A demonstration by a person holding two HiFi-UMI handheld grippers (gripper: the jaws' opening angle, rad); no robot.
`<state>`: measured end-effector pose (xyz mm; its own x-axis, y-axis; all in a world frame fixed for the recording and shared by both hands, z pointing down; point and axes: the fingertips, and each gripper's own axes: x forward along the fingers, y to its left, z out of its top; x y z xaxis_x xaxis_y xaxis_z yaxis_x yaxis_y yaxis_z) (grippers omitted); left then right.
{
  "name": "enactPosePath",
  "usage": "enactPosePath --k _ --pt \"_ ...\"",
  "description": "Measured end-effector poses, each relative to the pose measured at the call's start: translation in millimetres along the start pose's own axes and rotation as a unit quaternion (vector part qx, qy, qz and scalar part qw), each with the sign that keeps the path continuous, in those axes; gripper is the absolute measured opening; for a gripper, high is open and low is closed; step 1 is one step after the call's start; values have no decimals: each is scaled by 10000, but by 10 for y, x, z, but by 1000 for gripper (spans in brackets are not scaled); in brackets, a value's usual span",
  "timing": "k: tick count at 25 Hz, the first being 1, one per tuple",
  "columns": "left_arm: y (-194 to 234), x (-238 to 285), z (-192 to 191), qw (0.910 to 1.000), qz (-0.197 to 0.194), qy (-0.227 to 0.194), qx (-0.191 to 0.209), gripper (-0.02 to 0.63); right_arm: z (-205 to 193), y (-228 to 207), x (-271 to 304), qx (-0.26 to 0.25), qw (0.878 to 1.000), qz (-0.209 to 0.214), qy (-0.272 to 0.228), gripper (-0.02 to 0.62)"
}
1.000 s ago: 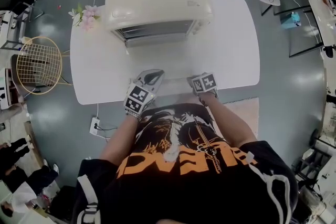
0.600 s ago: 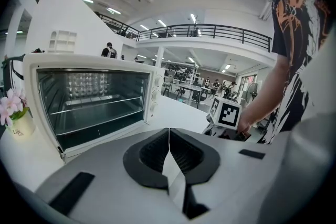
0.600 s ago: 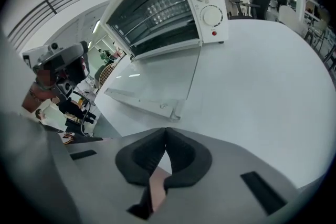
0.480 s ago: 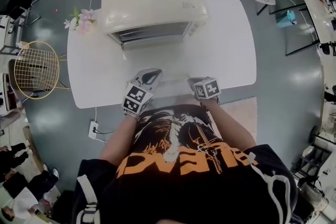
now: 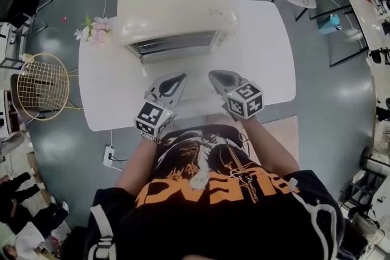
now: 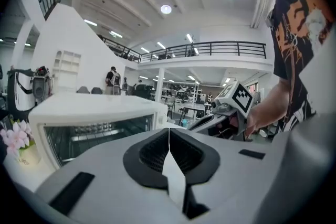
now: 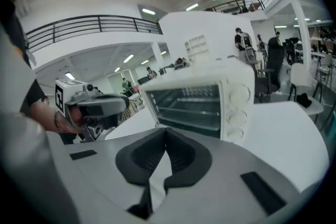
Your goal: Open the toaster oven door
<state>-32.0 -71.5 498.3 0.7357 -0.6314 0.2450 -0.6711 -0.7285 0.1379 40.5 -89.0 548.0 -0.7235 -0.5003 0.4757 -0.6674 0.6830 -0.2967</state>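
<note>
Upper left of the head view: pink flowers (image 5: pixel 94 26) at the corner of the white surface (image 5: pixel 109 94), just beside the toaster oven (image 5: pixel 177 6). Lower down, left of centre, the left gripper (image 5: pixel 173 78) hovers over the surface, fingers (image 6: pixel 152 152) pressed together, nothing between them. The oven stands at upper centre, and its glass door (image 7: pixel 191 105) looks shut, though the steep angle blurs it. Just right, the right gripper (image 5: pixel 216 75), fingers (image 7: pixel 140 156) closed on nothing, is near the oven front.
</note>
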Motion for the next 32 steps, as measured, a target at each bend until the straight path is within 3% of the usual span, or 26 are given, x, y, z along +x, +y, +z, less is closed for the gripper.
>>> enactPosePath --k 6,13,24,32 --pt "-4 -224 822 9956 176 -894 215 23 1093 468 -303 -817 9871 320 -1339 14" --pt "-79 -510 1504 9866 336 -1501 551 21 1824 867 -689 -1201 9632 566 -2337 14" --pt "-43 -610 1662 9849 544 -1557 521 21 1907 960 -751 -1474 9593 567 -2340 12" --pt "-104 -538 1697 9852 469 -1543 584 21 1886 896 -778 -1536 9601 533 -2277 12"
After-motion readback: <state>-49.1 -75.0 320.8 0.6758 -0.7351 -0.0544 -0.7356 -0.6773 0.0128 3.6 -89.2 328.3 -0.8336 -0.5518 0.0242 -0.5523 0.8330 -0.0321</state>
